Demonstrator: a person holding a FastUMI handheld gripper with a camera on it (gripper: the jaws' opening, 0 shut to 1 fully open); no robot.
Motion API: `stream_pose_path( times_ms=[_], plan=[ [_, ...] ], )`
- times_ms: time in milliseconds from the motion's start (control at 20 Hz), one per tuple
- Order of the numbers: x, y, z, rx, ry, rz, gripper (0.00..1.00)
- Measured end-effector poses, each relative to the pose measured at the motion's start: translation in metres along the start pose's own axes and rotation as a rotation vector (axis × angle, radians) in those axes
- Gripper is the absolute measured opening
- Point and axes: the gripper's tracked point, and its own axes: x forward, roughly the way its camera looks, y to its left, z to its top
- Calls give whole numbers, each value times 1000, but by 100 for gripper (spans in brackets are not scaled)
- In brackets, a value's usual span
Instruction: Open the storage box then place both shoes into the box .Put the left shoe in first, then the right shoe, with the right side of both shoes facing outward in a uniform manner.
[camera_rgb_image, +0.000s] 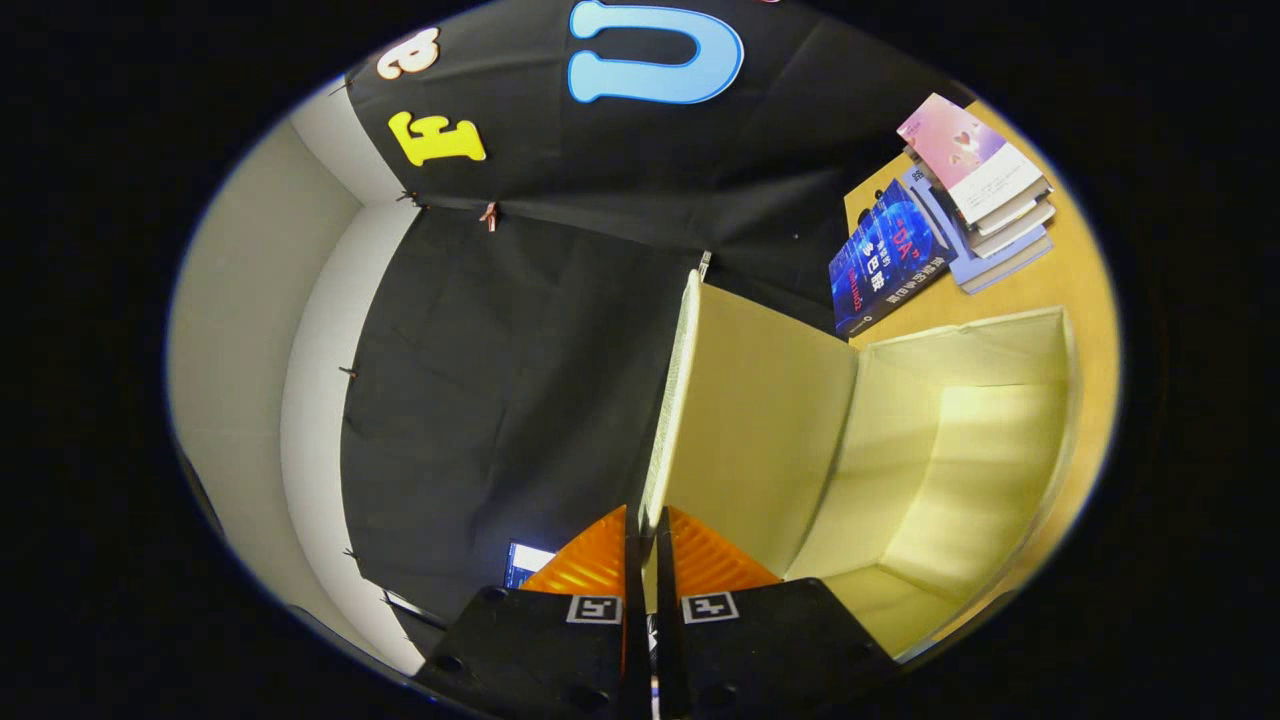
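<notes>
My gripper (646, 525) is shut on the edge of the storage box's lid (755, 410), with the thin pale panel pinched between both fingers. The lid stands lifted, running straight ahead from the fingertips, its cream inner face turned toward the box. Beside it the storage box (1068, 400) lies open, and its pale yellow inside holds nothing that I can see. The whole scene appears rolled on its side.
The box rests on a wooden table (1085, 290). Beyond the box, a blue book (885, 255) lies next to a stack of several books (985, 190) topped by a pink one. Black cloth and a pale booth wall (250, 330) close off the other side of the lid.
</notes>
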Motion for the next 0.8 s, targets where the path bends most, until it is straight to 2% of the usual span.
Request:
stream_pose_path(
  times_ms=[250,350,500,650,750,800],
  plan=[
    [46,8,-10,-3,41,3,9],
    [59,6,-14,-14,62,-6,15],
    [66,5,-16,-5,65,-6,37],
    [65,-2,-18,-37,58,-33,81],
    [61,-2,-16,-51,49,-48,90],
    [59,-2,-15,-58,47,-57,91]
  ],
)
